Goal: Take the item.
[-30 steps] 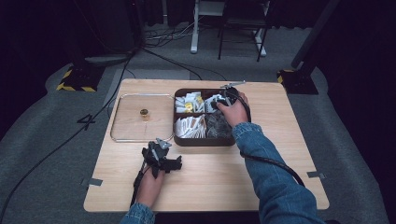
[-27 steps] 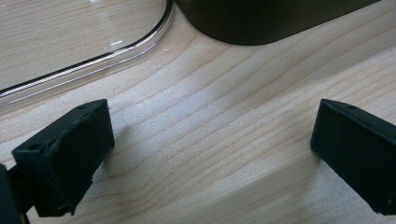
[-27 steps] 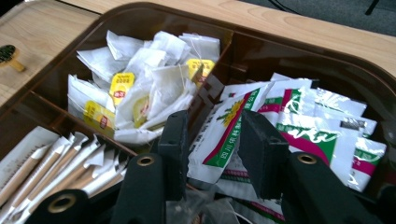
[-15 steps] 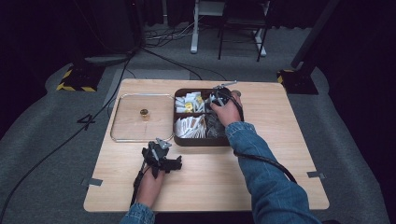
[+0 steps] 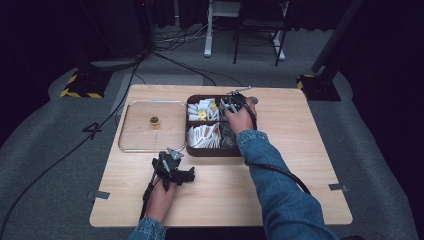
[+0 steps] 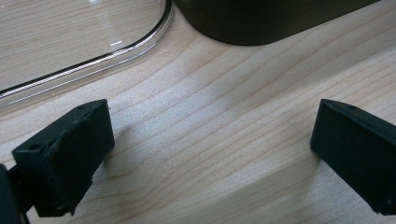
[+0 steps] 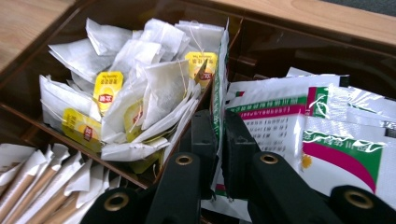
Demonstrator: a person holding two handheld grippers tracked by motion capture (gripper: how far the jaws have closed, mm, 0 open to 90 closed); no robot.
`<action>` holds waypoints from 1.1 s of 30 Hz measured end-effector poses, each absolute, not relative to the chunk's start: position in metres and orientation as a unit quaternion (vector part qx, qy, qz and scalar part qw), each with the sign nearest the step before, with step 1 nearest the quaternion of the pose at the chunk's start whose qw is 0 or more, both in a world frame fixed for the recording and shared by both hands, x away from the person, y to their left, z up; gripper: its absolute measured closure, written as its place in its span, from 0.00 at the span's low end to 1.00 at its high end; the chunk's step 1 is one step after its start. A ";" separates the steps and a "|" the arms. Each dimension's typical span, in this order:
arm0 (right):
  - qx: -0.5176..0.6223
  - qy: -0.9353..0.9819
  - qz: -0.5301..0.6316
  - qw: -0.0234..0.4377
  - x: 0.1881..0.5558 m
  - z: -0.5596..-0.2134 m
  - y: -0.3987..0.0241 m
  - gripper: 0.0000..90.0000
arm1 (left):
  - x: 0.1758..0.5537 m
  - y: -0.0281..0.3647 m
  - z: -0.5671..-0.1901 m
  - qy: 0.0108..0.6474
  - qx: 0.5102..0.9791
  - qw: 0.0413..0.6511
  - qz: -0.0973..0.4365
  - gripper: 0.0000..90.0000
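Note:
A dark brown compartment box (image 5: 212,151) holds tea bags (image 7: 140,79) with yellow tags at its back left, paper-wrapped sticks (image 7: 37,186) at its front left, and white sachets with green and pink print (image 7: 327,140) on its right. My right gripper (image 7: 215,126) reaches into the back right compartment (image 5: 231,106). Its jaws have just been closing and now pinch one sachet (image 7: 220,70) that stands on edge between them. My left gripper (image 5: 170,162) rests on the table in front of the box, jaws wide apart (image 6: 212,140) with only bare wood between them.
A clear tray (image 5: 150,149) lies left of the box with one small brown and gold object (image 5: 154,121) on it. Its rim (image 6: 93,65) and the box's corner (image 6: 261,23) lie just ahead of the left gripper. Cables trail from both grippers toward the table's front.
The right hand has shifted a little to the left over the box's back compartments. The left hand has stayed where it was.

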State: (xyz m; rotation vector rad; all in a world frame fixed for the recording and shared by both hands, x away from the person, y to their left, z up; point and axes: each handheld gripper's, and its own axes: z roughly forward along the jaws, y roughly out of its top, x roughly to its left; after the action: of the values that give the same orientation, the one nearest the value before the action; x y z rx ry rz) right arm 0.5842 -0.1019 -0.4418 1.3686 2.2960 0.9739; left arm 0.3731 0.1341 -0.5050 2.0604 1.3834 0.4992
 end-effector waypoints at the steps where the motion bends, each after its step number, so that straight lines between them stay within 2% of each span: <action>1: 0.476 0.797 0.342 0.149 0.584 -0.441 -0.103 0.95 | 0.373 0.134 -0.505 0.521 0.776 0.301 0.188 0.00; 17: 0.465 0.781 0.389 0.153 0.571 -0.402 -0.129 0.95 | 0.373 0.134 -0.505 0.522 0.775 0.302 0.186 0.00; 33: 0.419 0.784 0.443 0.116 0.527 -0.366 -0.160 0.95 | 0.373 0.134 -0.505 0.521 0.776 0.302 0.187 0.00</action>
State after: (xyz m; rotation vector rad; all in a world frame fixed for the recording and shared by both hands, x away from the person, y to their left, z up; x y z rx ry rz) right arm 0.5272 -0.1602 -0.3655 1.2261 2.2962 1.2989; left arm 0.3733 0.1338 -0.5052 2.0584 1.3824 0.4968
